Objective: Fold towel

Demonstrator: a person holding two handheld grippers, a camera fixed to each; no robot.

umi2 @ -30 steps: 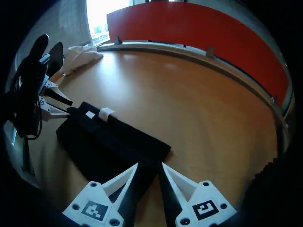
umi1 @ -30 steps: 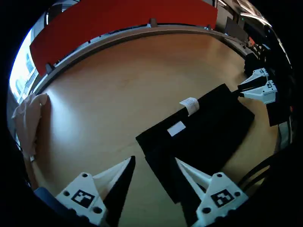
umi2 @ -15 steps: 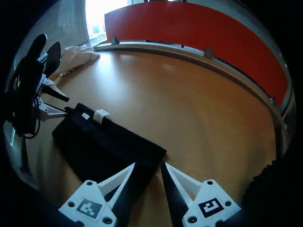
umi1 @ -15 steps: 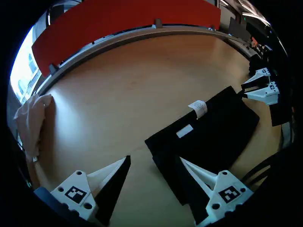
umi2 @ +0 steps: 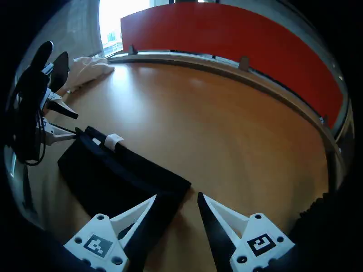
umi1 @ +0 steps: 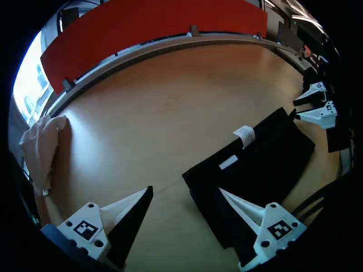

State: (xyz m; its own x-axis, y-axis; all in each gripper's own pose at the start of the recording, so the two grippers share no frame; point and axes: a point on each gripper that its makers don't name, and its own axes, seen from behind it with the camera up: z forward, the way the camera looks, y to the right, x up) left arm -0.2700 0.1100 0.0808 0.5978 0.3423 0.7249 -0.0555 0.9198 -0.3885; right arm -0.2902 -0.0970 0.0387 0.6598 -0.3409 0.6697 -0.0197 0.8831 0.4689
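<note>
Left gripper view: a cream cloth (umi1: 41, 145) lies far left of the towel (umi1: 258, 167). Bare table (umi1: 149, 113) spreads between them and on to the red panel (umi1: 149, 27) along the far edge. The left gripper (umi1: 185, 189) hovers at the towel's near end, fingers wide apart, one over wood, one over black fabric. The folded towel lies flat, its long axis running from there to the right gripper (umi1: 295, 111), which sits with fingers apart at the far corner.

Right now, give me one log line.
towel: folded, flat on table | left gripper: open | right gripper: open
</note>
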